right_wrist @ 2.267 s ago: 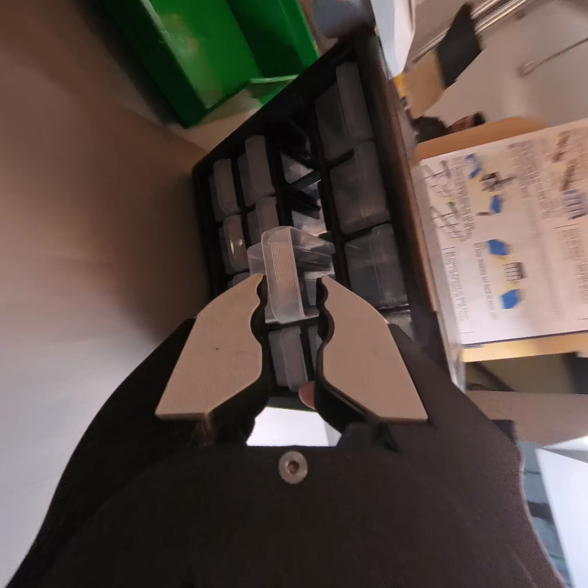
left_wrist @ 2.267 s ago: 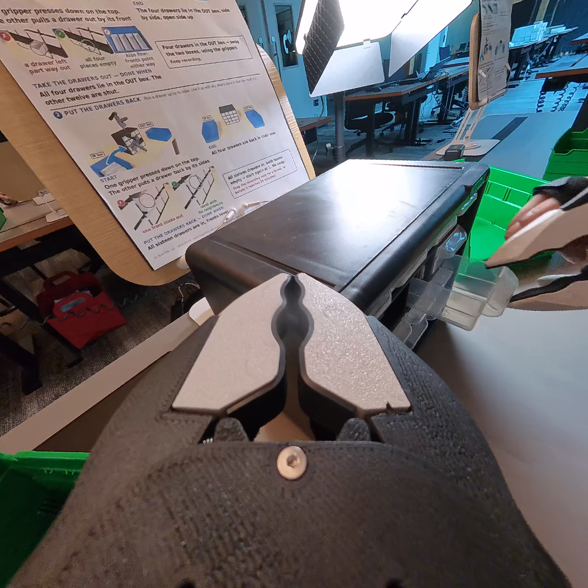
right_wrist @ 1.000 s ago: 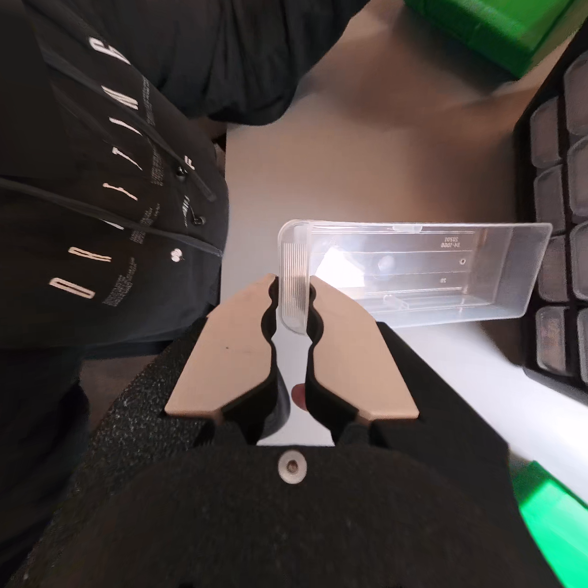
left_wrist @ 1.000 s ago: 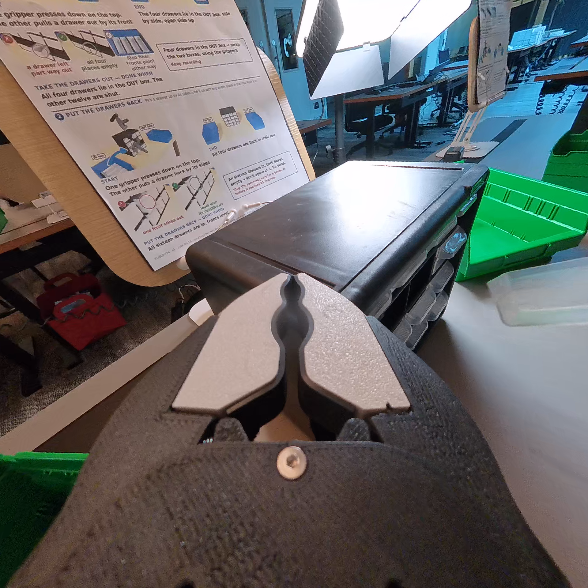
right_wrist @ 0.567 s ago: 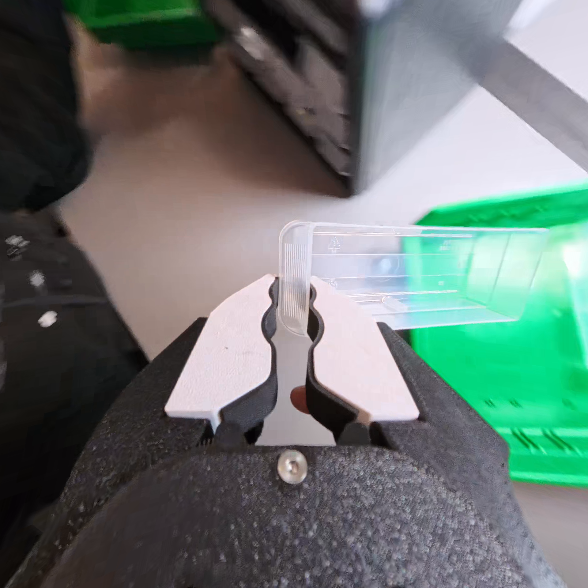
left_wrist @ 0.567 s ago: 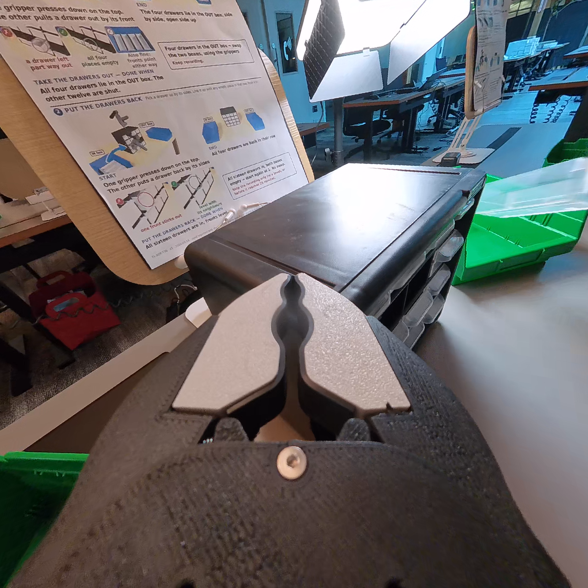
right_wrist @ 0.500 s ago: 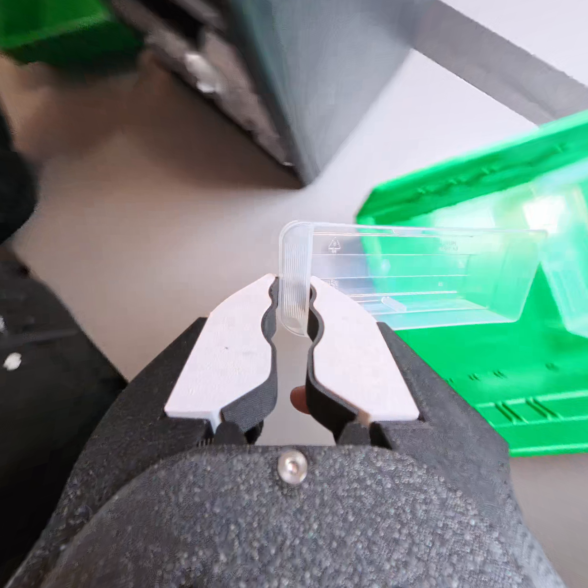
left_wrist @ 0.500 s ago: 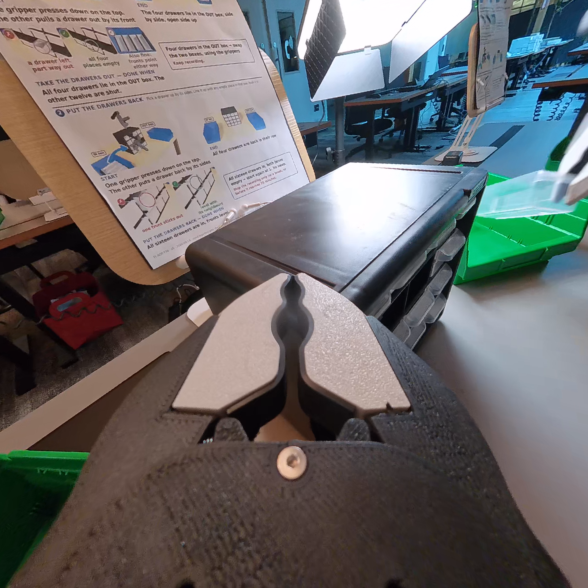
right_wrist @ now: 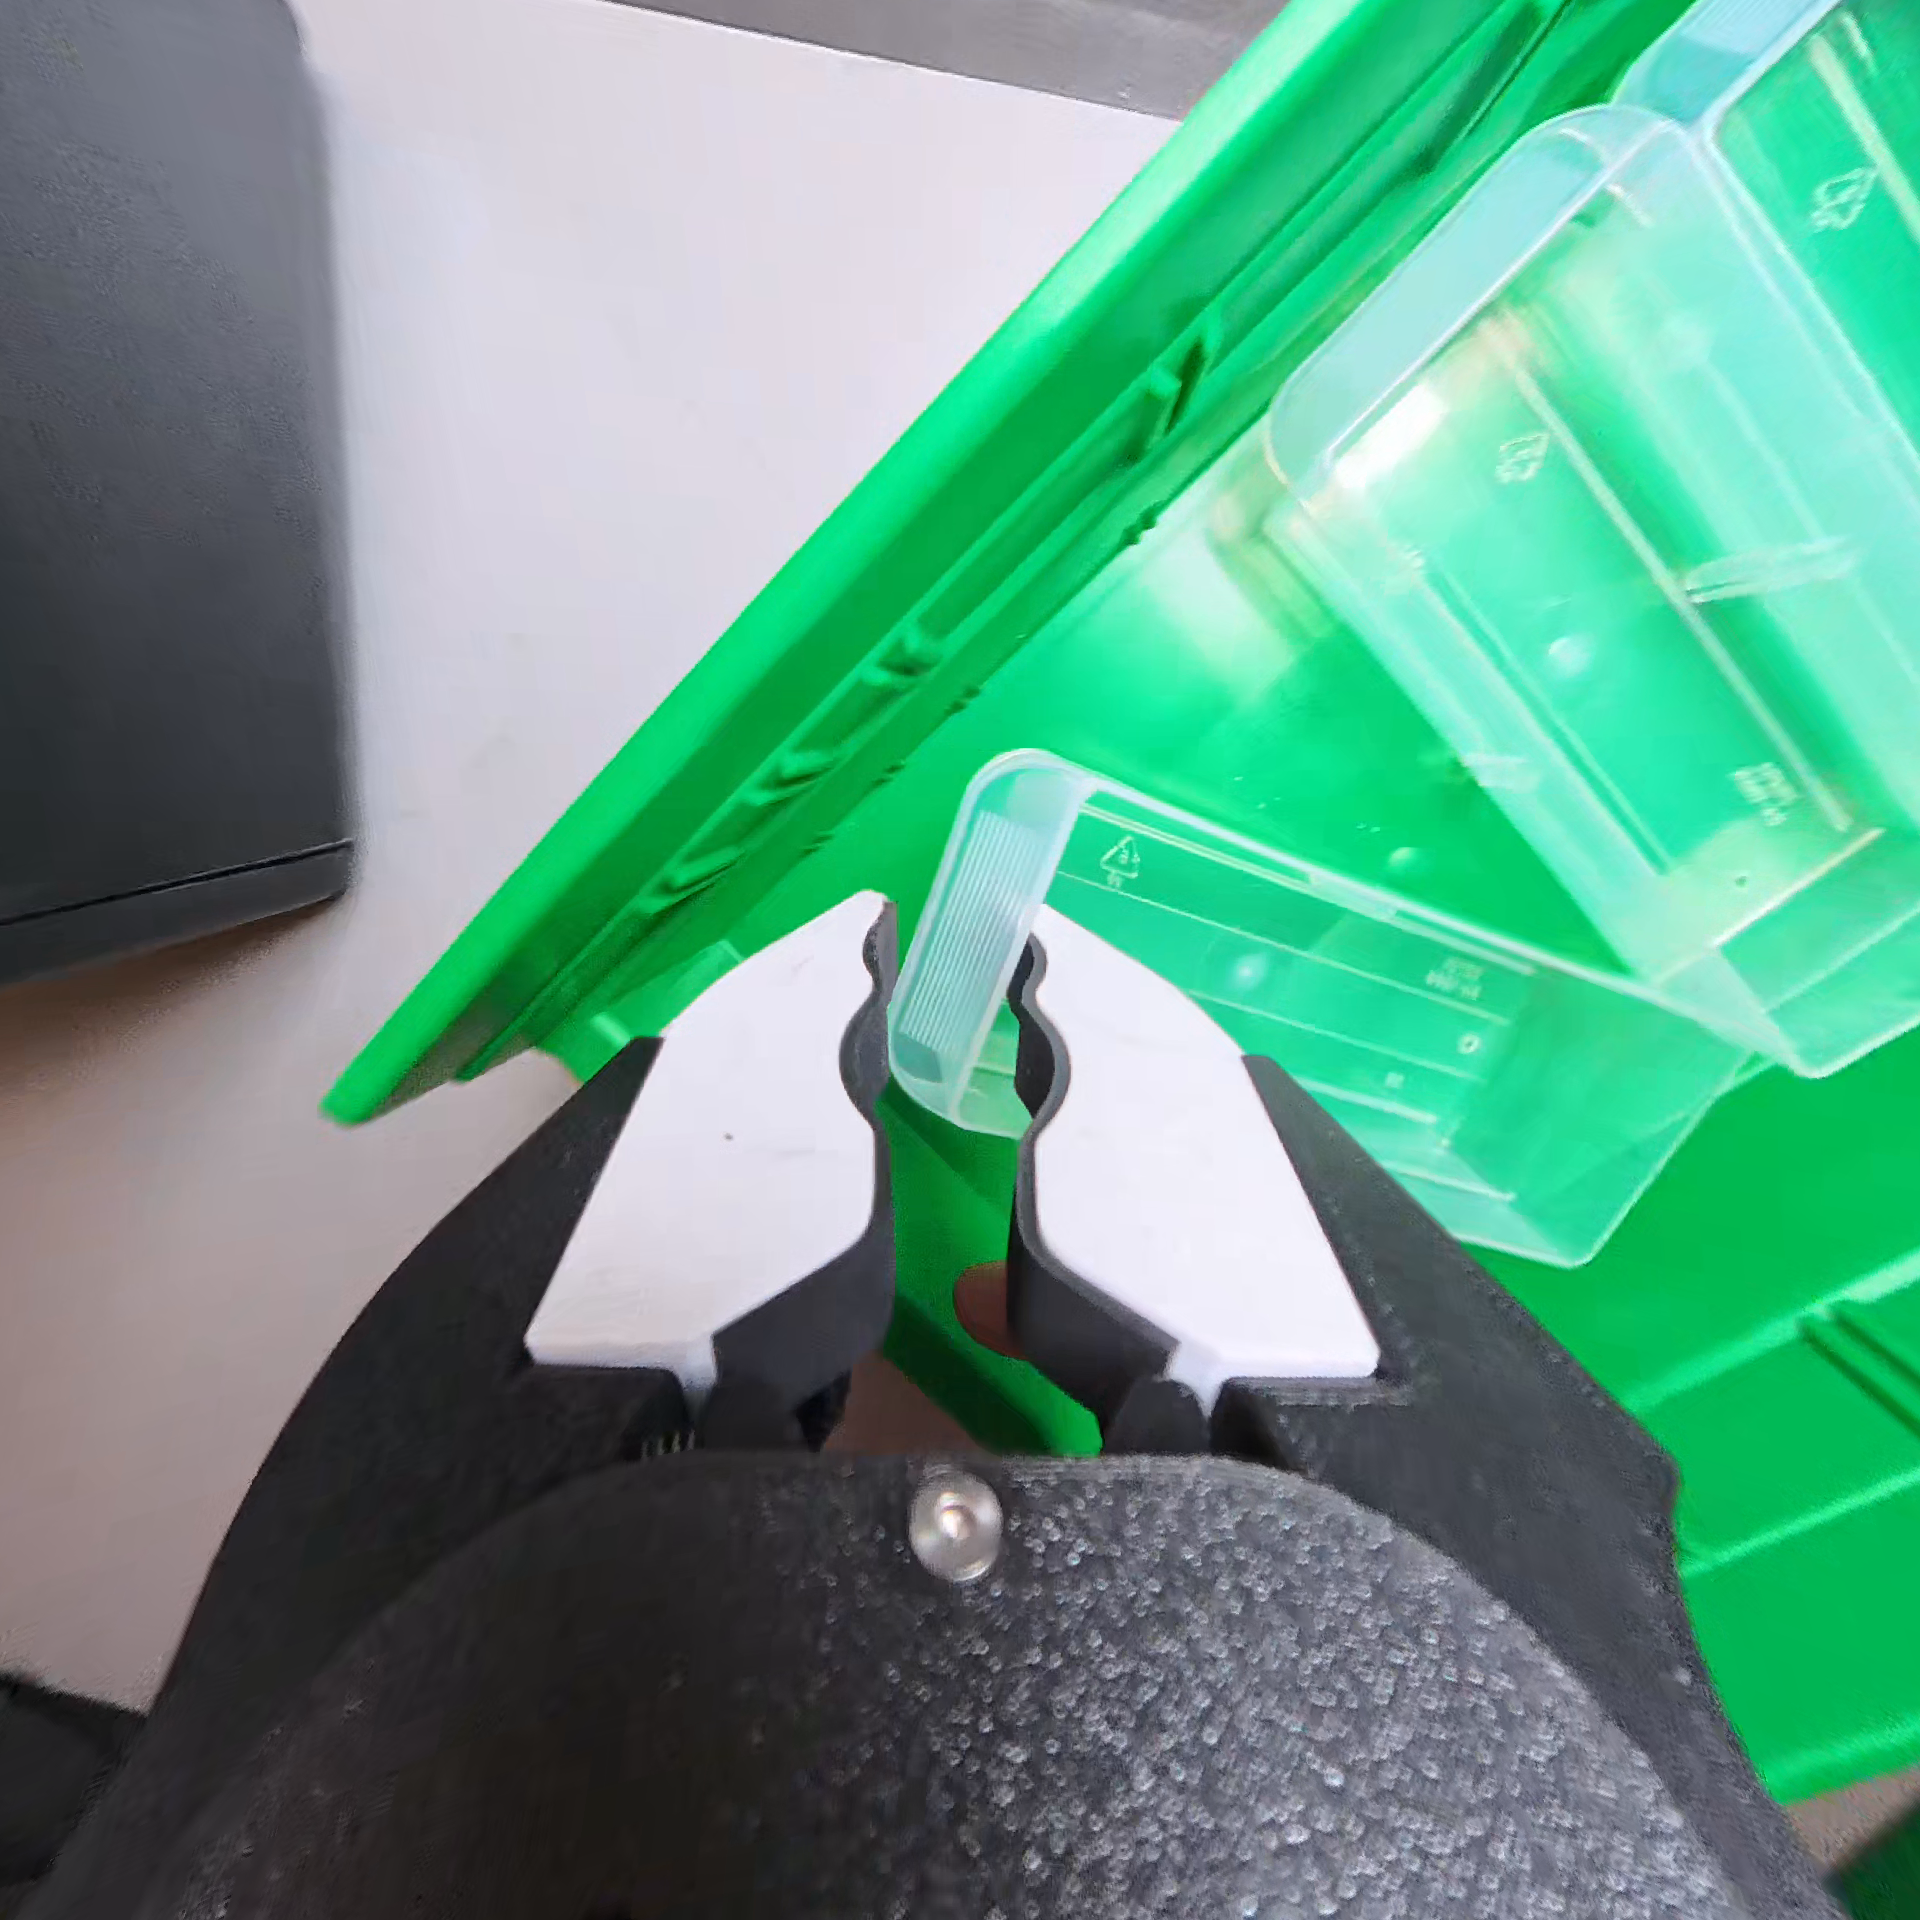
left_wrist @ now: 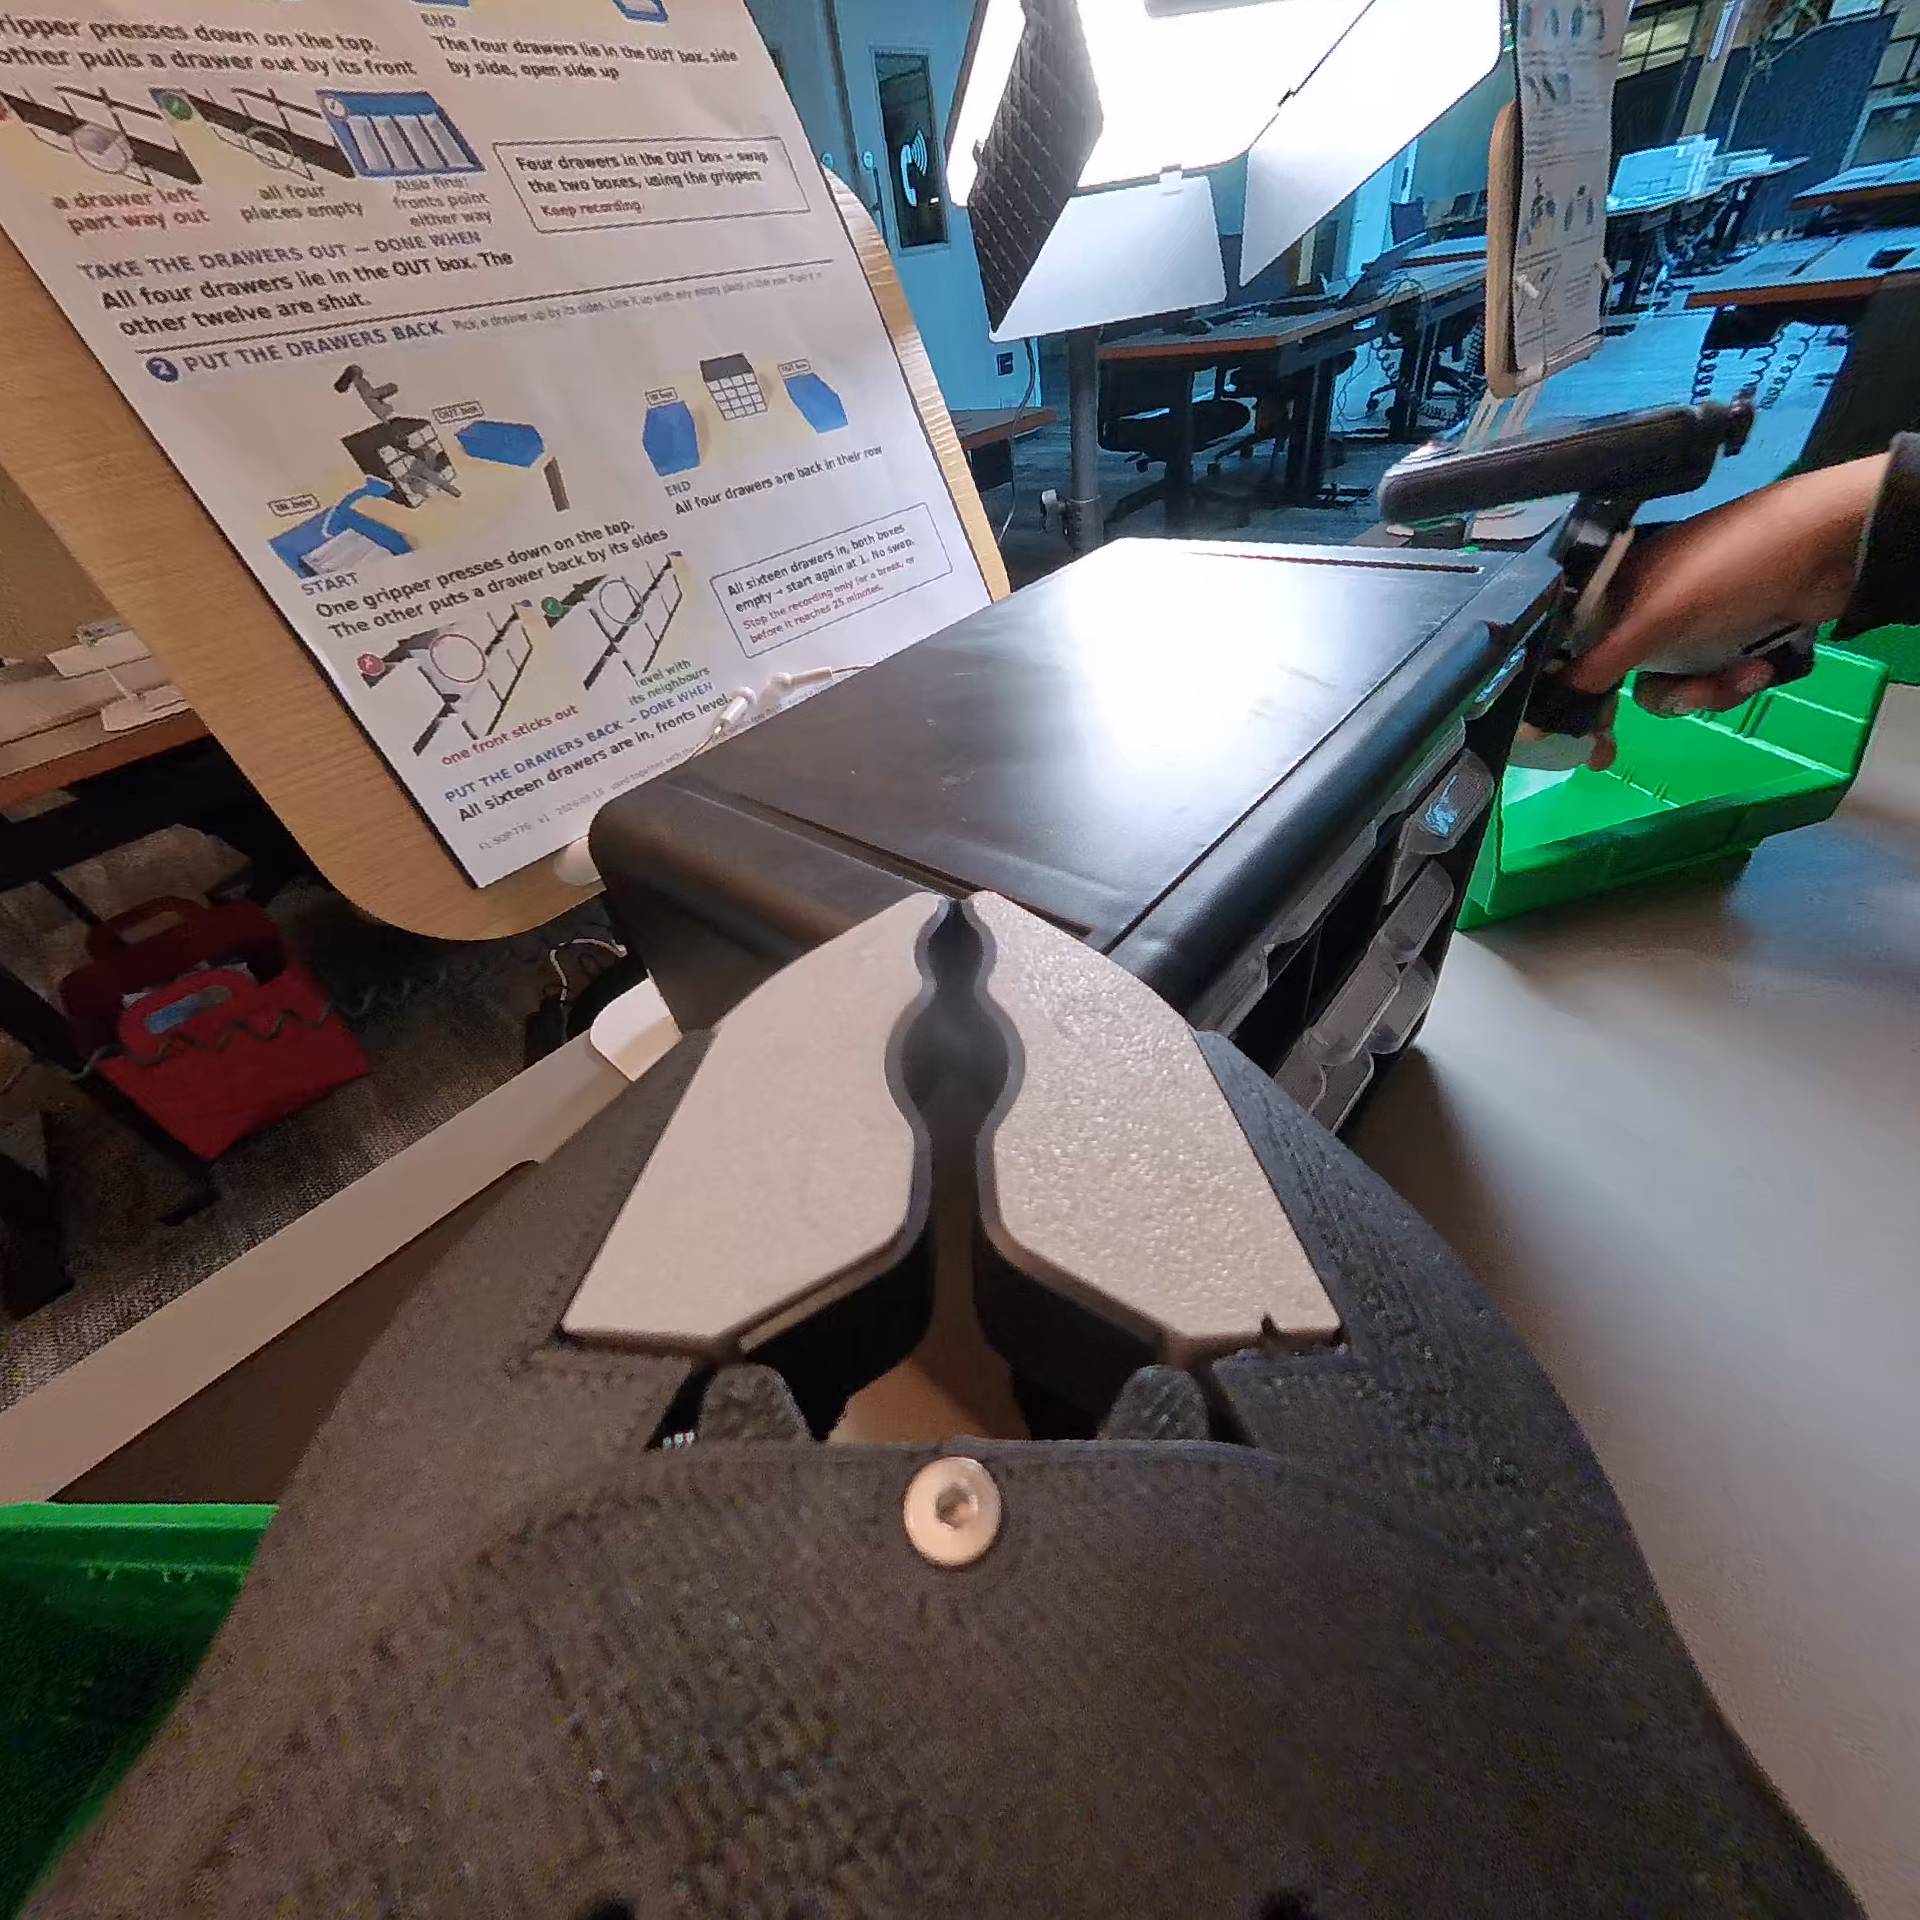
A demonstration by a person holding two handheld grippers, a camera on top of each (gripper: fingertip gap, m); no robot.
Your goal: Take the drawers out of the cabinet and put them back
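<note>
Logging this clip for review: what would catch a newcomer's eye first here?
The bright green bin fills the right wrist view, with a clear drawer tilted into it beside another clear drawer; the right gripper has its jaws parted around the handle tab. In the left wrist view, the shut left gripper faces the black cabinet.

A black plastic cabinet [left_wrist: 1122,717] stands on a pale table, its flat top bare, its front a grid of small clear drawers [left_wrist: 1382,977] with at least one dark empty slot. A clear plastic drawer [right_wrist: 1288,1029], open side visible and tilted, sits inside a green bin [right_wrist: 1039,582], its ribbed handle toward the camera. A second clear drawer [right_wrist: 1621,540] lies just beside it, overlapping its far end.
</note>
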